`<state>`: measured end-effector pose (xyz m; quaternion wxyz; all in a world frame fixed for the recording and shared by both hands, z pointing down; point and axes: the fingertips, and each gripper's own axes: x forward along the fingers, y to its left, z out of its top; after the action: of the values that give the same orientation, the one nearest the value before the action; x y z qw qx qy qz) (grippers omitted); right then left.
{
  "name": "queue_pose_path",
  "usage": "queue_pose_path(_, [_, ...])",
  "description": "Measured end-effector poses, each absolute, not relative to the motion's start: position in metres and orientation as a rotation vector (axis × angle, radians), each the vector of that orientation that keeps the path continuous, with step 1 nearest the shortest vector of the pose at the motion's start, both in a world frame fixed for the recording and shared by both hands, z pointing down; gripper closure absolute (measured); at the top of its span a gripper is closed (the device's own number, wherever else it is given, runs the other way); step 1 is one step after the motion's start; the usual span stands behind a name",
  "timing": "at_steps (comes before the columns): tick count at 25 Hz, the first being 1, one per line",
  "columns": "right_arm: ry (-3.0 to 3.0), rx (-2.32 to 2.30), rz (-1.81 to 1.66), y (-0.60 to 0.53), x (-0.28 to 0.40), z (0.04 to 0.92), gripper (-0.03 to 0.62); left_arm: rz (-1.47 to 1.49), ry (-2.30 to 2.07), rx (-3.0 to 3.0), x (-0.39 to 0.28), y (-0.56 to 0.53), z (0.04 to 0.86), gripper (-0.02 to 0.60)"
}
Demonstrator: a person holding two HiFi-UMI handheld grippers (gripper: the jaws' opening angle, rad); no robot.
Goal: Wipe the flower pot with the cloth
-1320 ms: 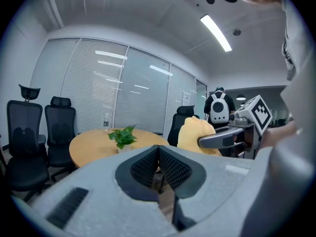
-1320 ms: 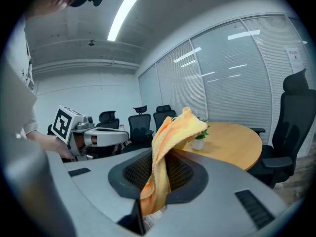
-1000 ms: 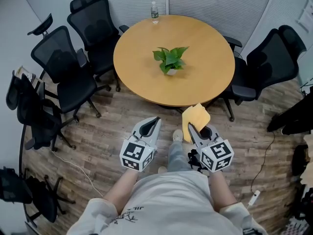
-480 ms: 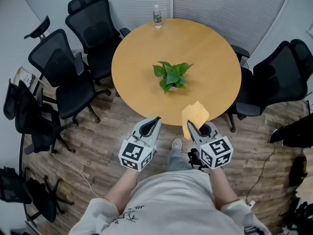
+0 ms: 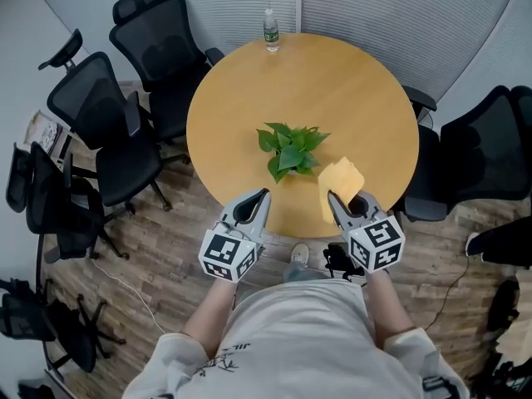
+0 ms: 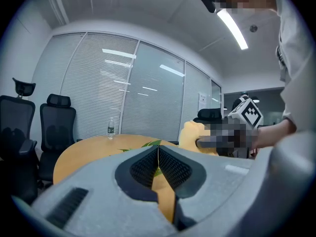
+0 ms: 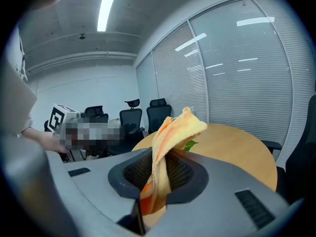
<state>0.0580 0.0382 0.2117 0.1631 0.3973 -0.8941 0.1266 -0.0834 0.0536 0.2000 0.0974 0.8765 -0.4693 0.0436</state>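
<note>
Both tools have come forward to the tabletop's [image 5: 357,81] near edge, lower centre. The left tool [image 5: 262,194] is closed on nothing; the right tool [image 5: 334,198] clamps the cloth [image 5: 341,179]. The potted plant [image 5: 289,148] sits mid-frame, just above them.

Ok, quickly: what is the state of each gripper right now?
Left gripper: closed, holding nothing.
Right gripper: closed on the cloth.

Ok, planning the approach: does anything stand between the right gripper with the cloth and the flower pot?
Nothing visible does. Only bare round wooden table lies between the right gripper, shut on the yellow cloth, and the leafy green potted plant.
</note>
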Motion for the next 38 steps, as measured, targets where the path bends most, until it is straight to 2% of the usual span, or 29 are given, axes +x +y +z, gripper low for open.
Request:
queue_pose_path(19, [-2.543, 1.074, 0.423, -0.029, 0.076, 0.233, 0.533, 0.182, -1.430, 2.523, -0.088, -0.008, 0.220, 0.565])
queue_pose_path(23, [-2.526, 1.087, 0.449, -0.031, 0.077, 0.240, 0.533, 0.225, -1.385, 2.568, -0.087, -0.013, 0.223, 0.490])
queue_pose_path(28, [-2.487, 1.116, 0.477, -0.031, 0.076, 0.250, 0.533, 0.268, -1.301, 2.597, -0.088, -0.021, 0.233, 0.428])
queue_pose_path(38, [-2.391, 1.185, 0.534, -0.042, 0.082, 0.286, 0.533, 0.467, -1.085, 2.674, -0.085, -0.034, 0.292, 0.250])
